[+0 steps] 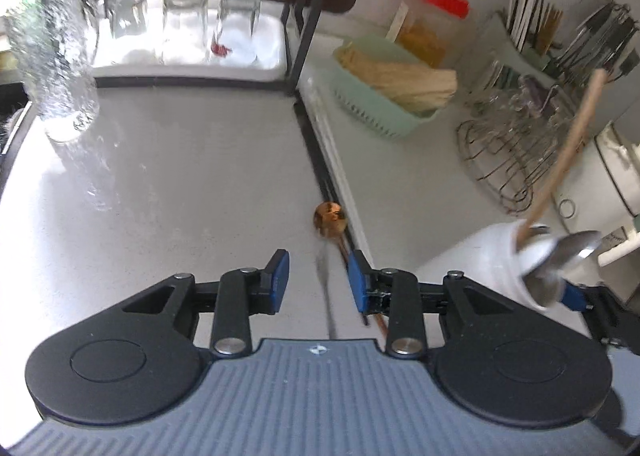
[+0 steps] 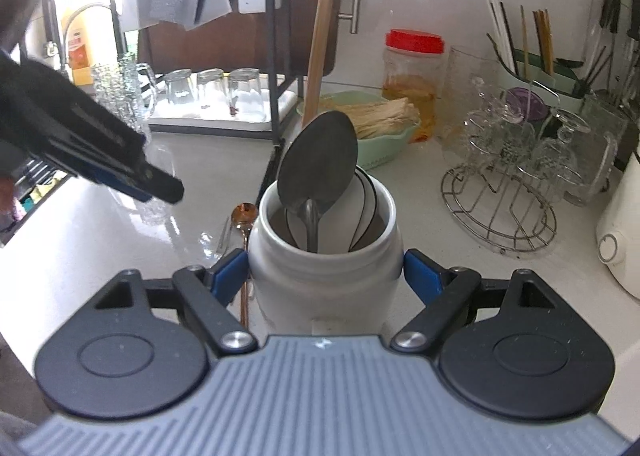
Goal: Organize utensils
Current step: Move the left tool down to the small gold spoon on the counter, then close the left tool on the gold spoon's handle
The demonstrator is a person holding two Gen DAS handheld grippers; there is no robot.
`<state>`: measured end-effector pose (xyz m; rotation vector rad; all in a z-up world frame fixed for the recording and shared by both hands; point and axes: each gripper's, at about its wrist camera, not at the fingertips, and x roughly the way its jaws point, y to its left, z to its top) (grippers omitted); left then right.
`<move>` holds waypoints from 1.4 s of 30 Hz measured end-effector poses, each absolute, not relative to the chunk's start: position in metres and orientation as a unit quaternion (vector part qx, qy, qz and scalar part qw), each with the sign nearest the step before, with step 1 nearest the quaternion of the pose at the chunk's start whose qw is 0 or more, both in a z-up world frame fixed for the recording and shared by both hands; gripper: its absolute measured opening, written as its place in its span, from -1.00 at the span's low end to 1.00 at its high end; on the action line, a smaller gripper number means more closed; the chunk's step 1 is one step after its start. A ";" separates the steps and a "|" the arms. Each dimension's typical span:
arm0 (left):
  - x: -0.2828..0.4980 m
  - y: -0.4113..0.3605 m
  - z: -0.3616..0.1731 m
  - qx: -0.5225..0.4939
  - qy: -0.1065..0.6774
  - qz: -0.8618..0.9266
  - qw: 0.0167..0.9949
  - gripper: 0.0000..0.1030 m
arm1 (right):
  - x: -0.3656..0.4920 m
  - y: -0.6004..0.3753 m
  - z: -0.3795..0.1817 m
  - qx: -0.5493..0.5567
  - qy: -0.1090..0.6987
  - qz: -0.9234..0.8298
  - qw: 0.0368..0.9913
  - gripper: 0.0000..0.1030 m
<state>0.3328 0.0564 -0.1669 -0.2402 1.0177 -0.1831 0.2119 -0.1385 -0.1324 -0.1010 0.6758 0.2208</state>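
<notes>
A white ceramic utensil jar (image 2: pixel 324 256) stands on the white counter and holds a large metal spoon (image 2: pixel 318 160), a wooden-handled utensil (image 2: pixel 319 44) and white spoons with dark rims. My right gripper (image 2: pixel 325 270) has a blue pad on each side of the jar and grips it. The jar also shows at the right of the left wrist view (image 1: pixel 504 260). A copper spoon (image 1: pixel 330 216) lies on the counter by the black rack foot, beside a thin metal utensil (image 1: pixel 326 288). My left gripper (image 1: pixel 318 282) is open and empty, just above these two.
A textured glass jug (image 1: pixel 52 64) stands at the left. A white tray (image 1: pixel 268 64) holds upturned glasses. A green basket (image 1: pixel 384 112), a red-lidded jar (image 1: pixel 436 20), a wire glass rack (image 1: pixel 516 148) and a chopstick holder (image 2: pixel 536 72) stand at the back right.
</notes>
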 end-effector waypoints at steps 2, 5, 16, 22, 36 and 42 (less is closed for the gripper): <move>0.341 0.058 -0.176 -0.113 0.488 -0.093 0.861 -0.27 | 0.210 -0.138 -0.131 -0.047 0.336 0.098 0.936 0.68; 0.350 0.059 -0.190 -0.109 0.487 -0.100 0.861 -0.27 | 0.210 -0.137 -0.130 -0.044 0.344 0.087 0.934 0.68; 0.376 0.036 -0.223 -0.068 0.486 -0.145 0.859 -0.43 | 0.211 -0.131 -0.128 -0.029 0.361 0.042 0.931 0.68; 0.379 0.028 -0.226 -0.036 0.477 -0.146 0.866 -0.54 | 0.211 -0.130 -0.129 -0.027 0.361 0.036 0.932 0.68; 0.381 0.021 -0.226 -0.028 0.493 -0.132 0.860 -0.85 | 0.211 -0.130 -0.129 -0.029 0.362 0.037 0.931 0.69; 0.378 0.024 -0.223 -0.047 0.494 -0.128 0.859 -0.86 | 0.212 -0.130 -0.128 -0.030 0.363 0.039 0.930 0.69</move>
